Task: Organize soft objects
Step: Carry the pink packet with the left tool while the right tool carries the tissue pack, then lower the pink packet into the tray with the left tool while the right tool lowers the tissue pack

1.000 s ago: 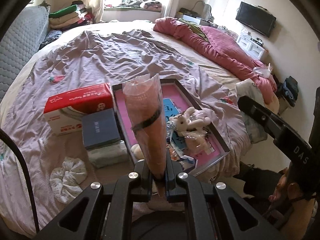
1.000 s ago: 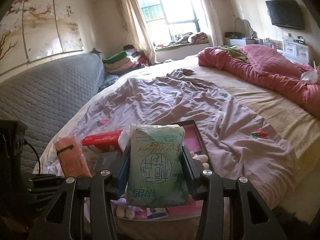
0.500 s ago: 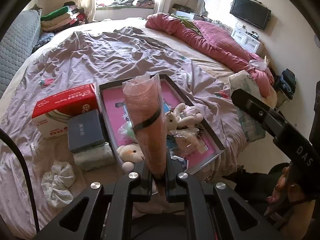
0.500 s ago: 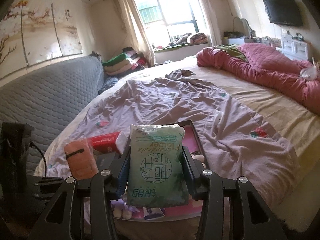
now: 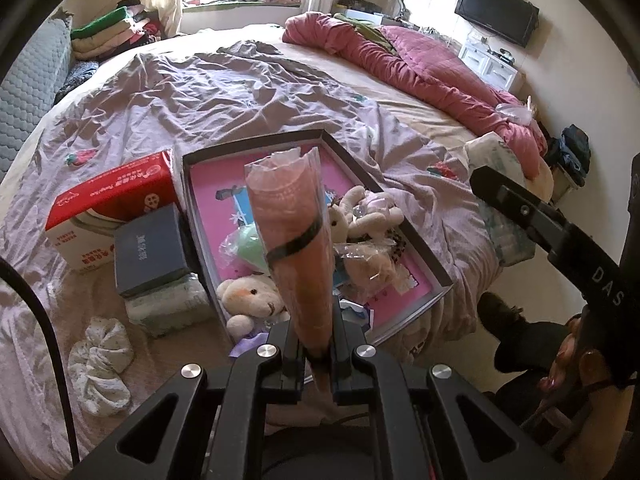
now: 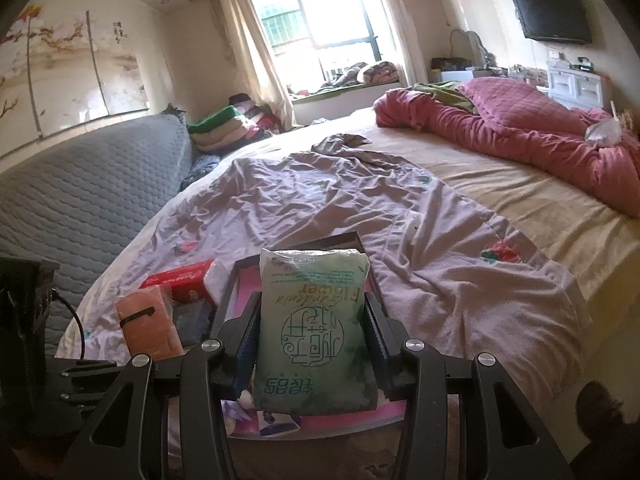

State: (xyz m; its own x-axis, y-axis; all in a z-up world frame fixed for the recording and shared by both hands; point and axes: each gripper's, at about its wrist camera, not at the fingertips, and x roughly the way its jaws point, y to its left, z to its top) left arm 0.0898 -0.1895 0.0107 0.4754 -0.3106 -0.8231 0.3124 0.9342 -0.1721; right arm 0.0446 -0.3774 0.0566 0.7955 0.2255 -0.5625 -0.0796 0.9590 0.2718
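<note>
Rumpled bed (image 5: 208, 92) under tray (image 5: 416, 240), red box (image 5: 116, 200), scrunchie (image 5: 100, 364), pink quilt (image 5: 432, 68).

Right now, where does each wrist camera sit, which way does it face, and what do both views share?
Left wrist: on the left gripper, angled down at the pink-lined tray of plush toys; its jaws pinch an orange wrapped towel; the right gripper and a hand show at right.
Right wrist: on the right gripper, facing across the bed toward the window; its jaws clamp a green tissue pack; the left gripper's body shows at lower left.
Shared: tray, towel, red tissue box, pink quilt.
</note>
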